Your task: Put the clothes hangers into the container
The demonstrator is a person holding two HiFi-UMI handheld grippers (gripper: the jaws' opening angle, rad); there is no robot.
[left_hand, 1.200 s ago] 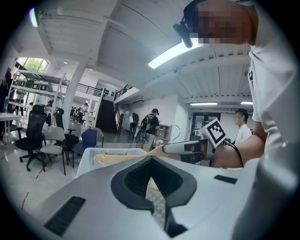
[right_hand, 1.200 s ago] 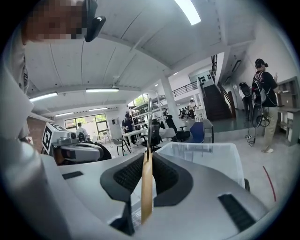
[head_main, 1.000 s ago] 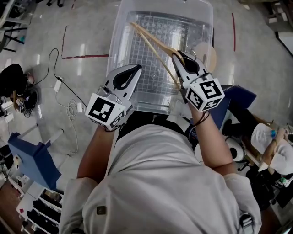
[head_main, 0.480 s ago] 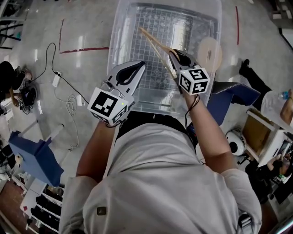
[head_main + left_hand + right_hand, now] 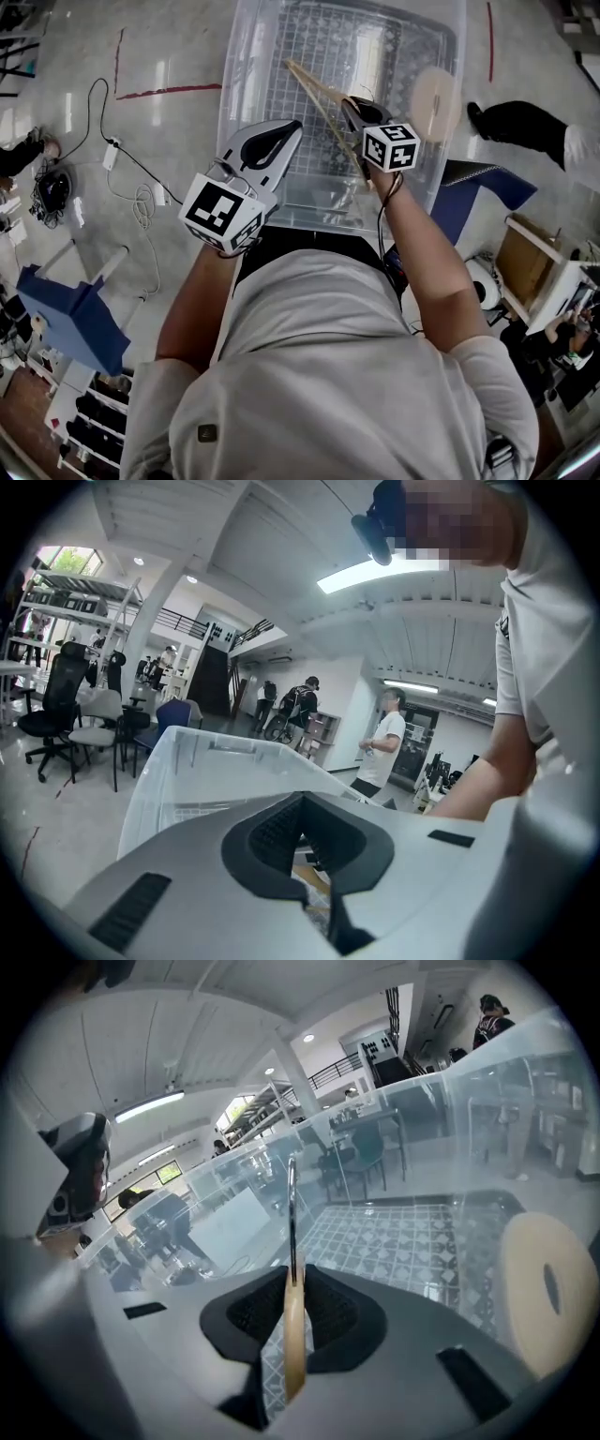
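A clear plastic container (image 5: 246, 66) with a grid-patterned bottom stands on the floor in front of me. My right gripper (image 5: 353, 105) is inside its near right part, shut on a wooden clothes hanger (image 5: 314, 92) that slants up and to the left over the bottom. In the right gripper view the wooden hanger (image 5: 293, 1340) stands on edge between the pads, its metal hook (image 5: 292, 1206) pointing ahead. My left gripper (image 5: 281, 136) hovers over the container's near rim, jaws together and nothing in them. The container's wall (image 5: 178, 761) fills the left gripper view.
A round beige disc (image 5: 434, 101) leans at the container's right wall. A blue seat (image 5: 487, 192) is on the right and a blue stand (image 5: 70, 314) on the left. Cables (image 5: 141, 202) lie on the floor, and a person's black shoe (image 5: 525, 122) is at the right.
My right gripper has gone down into the container with the hanger still in it. The left gripper has sunk a little toward the near rim.
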